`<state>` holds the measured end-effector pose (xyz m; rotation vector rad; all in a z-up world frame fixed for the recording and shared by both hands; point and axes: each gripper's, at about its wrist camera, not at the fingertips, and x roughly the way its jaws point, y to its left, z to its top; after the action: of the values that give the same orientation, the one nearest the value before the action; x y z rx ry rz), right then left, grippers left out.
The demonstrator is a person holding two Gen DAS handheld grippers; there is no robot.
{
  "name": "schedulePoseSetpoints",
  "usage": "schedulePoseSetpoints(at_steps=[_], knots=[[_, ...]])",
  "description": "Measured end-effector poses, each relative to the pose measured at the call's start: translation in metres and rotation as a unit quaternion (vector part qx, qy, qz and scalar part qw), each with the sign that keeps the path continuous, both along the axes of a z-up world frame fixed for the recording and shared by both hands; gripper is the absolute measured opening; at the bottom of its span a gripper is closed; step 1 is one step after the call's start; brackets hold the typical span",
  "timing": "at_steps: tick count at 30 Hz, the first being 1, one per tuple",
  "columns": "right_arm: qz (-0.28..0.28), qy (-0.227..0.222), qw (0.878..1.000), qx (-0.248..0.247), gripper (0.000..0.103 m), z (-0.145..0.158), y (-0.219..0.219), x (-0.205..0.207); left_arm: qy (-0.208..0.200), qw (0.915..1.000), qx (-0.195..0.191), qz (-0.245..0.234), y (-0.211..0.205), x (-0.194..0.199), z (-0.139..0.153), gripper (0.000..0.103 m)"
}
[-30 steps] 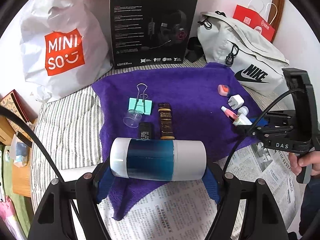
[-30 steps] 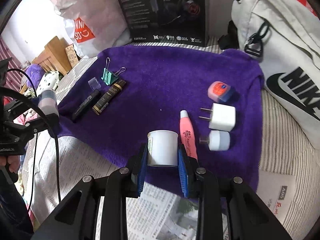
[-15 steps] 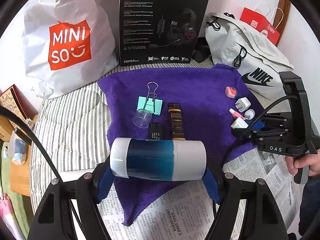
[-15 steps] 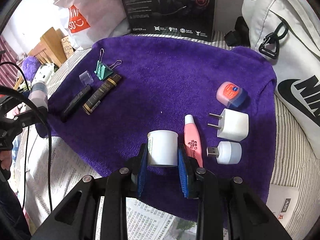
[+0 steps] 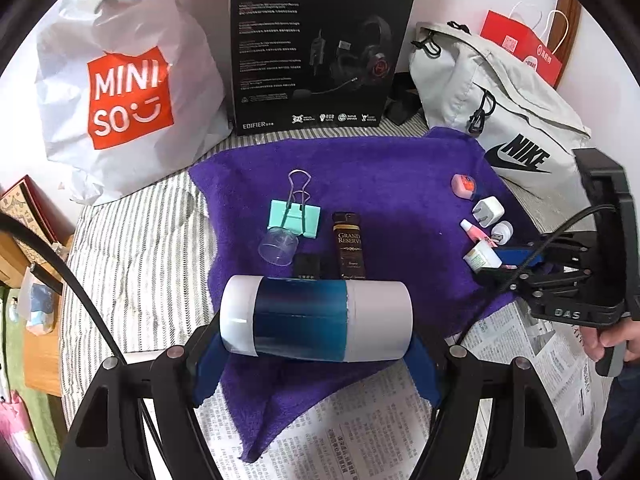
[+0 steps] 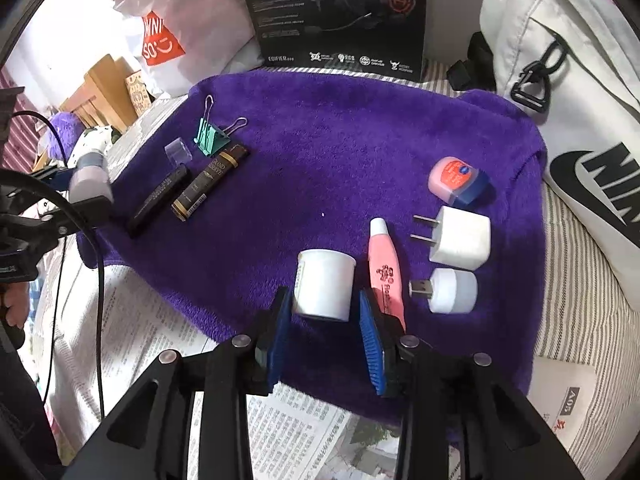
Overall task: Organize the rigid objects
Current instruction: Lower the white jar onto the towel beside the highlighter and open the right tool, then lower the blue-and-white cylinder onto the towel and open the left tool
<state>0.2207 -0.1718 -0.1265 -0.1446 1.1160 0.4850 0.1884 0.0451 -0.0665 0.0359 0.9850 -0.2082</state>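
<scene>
My left gripper [image 5: 316, 350] is shut on a cylinder [image 5: 304, 320] with a blue middle and white ends, held crosswise above the near edge of the purple towel [image 5: 400, 184]. My right gripper [image 6: 324, 320] is opening: a small white jar [image 6: 325, 280] lies on the towel between its blue pads [image 6: 370, 344], with a gap showing on each side. Beside the jar lie a pink tube [image 6: 384, 264], a white charger [image 6: 460, 242], a USB light [image 6: 452, 290] and a pink-and-blue tin [image 6: 456, 180]. Farther left lie a teal binder clip [image 5: 296, 218], a brown tube [image 5: 350, 246], a black stick [image 5: 306, 266] and a clear cap [image 5: 278, 246].
The towel lies on a striped bed, with newspaper [image 5: 352, 432] along its near edge. Along the back stand a white Miniso bag [image 5: 128, 92], a black headset box [image 5: 316, 48], a grey Nike bag [image 5: 512, 120] and a red paper bag [image 5: 524, 52]. A hand [image 5: 608, 344] holds the right gripper's handle.
The right gripper's pads have parted from the white jar, which now rests on the towel between them. The left gripper still holds the cylinder the same way.
</scene>
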Motion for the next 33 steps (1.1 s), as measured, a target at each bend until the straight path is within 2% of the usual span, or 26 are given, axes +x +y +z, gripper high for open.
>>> schedulePoseSetpoints(at_steps=[9,22,33], knots=[[-0.010,-0.018,1.000,-0.004,0.038,0.016,-0.018,-0.013,0.013,0.9997,0.008,-0.021,-0.026,0.016,-0.011,0.075],[-0.031,-0.028,0.999,-0.031,0.038,0.019,-0.046,-0.016,0.033,0.9955,0.021,-0.086,-0.076,0.044,-0.033,0.075],[-0.040,-0.024,0.999,-0.026,0.038,0.016,-0.057,-0.015,0.024,0.9914,0.070,-0.108,-0.089,0.051,-0.037,0.075]])
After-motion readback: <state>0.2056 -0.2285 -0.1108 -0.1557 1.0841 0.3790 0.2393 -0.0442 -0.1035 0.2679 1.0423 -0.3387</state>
